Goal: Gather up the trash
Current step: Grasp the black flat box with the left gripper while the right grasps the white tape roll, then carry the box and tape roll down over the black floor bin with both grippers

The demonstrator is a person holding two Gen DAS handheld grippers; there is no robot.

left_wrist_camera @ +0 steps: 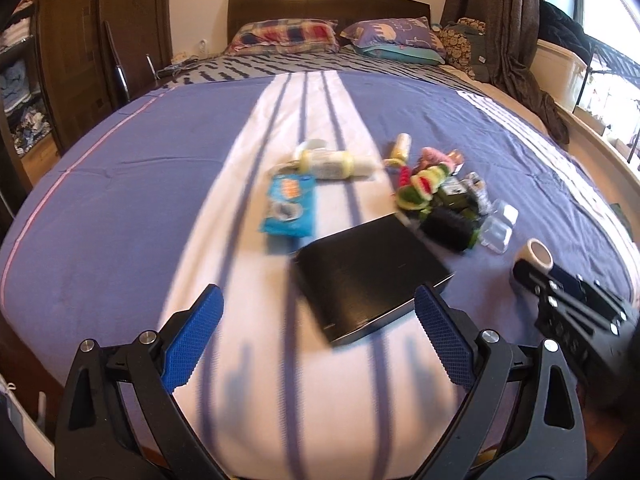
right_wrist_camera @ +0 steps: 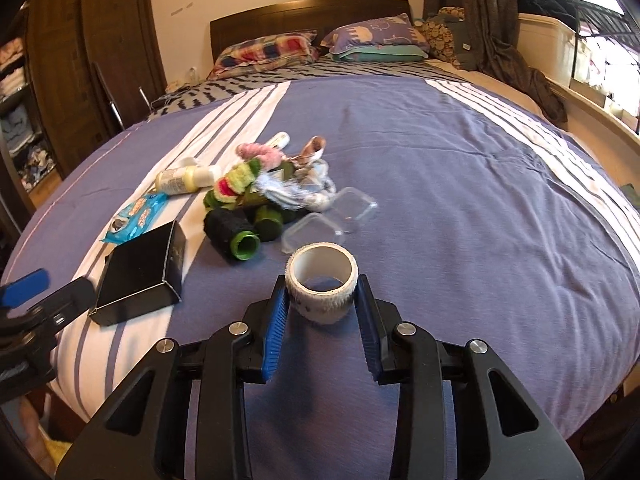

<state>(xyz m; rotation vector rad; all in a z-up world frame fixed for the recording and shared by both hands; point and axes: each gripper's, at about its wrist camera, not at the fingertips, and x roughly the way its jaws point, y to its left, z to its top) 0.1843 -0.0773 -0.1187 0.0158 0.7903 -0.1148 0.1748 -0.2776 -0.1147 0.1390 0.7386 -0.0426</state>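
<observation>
Right claw [right_wrist_camera: 321, 294]: blue pads pressed against both sides of a white tape roll [right_wrist_camera: 322, 286], which stands on end, hollow core up, near the foot edge of the bed [right_wrist_camera: 480, 200]. Whether the roll rests on the cover or is lifted cannot be told.

Left claw [left_wrist_camera: 316, 308]: spread wide, nothing between its pads, above the foot edge over the white stripe of the bed cover.

Just beyond the left claw lies a flat black box [left_wrist_camera: 368, 272], partly on the white stripe. Beside it, toward the left edge, a blue snack wrapper [left_wrist_camera: 288, 204]. Beyond the roll: two clear plastic containers [right_wrist_camera: 332, 216], a black and green roller [right_wrist_camera: 232, 234], and a mixed heap of green, pink and foil items [right_wrist_camera: 272, 184]. A pale yellow bottle [left_wrist_camera: 328, 162] lies on its side farther in.

Surface: blue cover with white bands and dark stripes, lightly creased.

At the head: two pillows [right_wrist_camera: 320, 44] against a dark wooden headboard [right_wrist_camera: 308, 16]. A dark wardrobe [right_wrist_camera: 80, 60] stands along the left side, a brown curtain [right_wrist_camera: 484, 20] and a window [right_wrist_camera: 592, 4] along the right.
</observation>
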